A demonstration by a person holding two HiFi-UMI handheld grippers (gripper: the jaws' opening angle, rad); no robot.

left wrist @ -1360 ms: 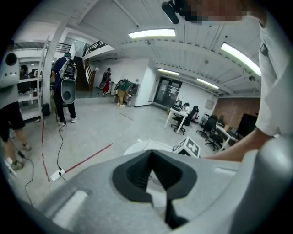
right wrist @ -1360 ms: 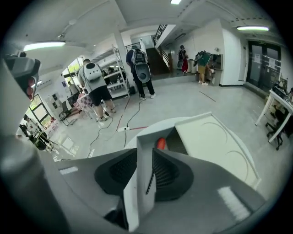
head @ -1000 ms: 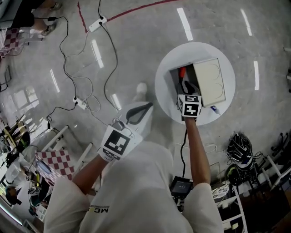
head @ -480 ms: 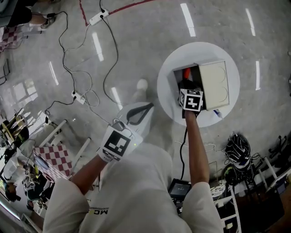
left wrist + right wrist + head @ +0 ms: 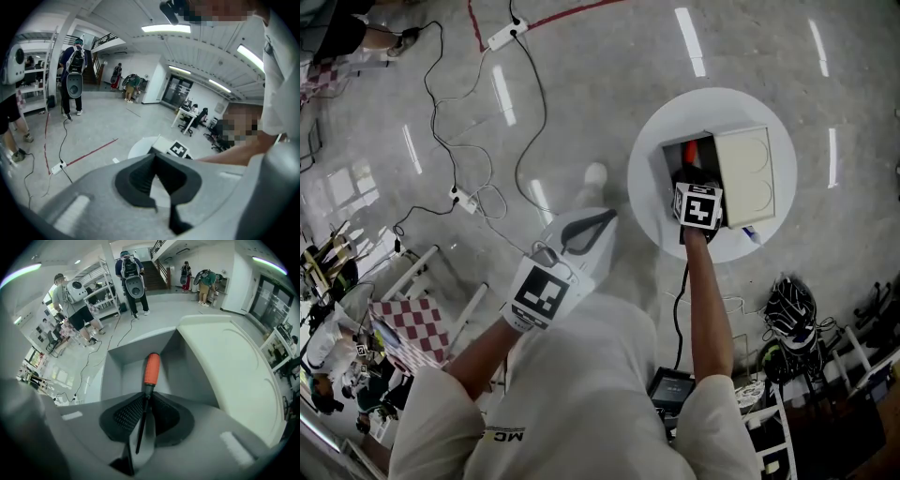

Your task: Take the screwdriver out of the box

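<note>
The screwdriver [image 5: 151, 369], orange handle and dark shaft, lies in the open grey box [image 5: 667, 164] on the round white table [image 5: 649, 211]. Only its orange end [image 5: 689, 150] shows in the head view. My right gripper [image 5: 145, 401] points steeply down into the box [image 5: 112, 376]. Its jaws are closing, and the pads sit against the shaft just below the handle. My left gripper [image 5: 581, 232] hangs over the floor left of the table, its jaw tips together and nothing between them [image 5: 154, 157].
The box's cream lid [image 5: 748, 173] lies folded open to the right on the table. Cables and a power strip [image 5: 467, 211] trail across the floor on the left. Bags and gear [image 5: 794, 309] lie at the lower right. People stand far back in the room [image 5: 75, 79].
My right gripper has sunk a little deeper into the box, over the screwdriver. The left gripper has hardly moved.
</note>
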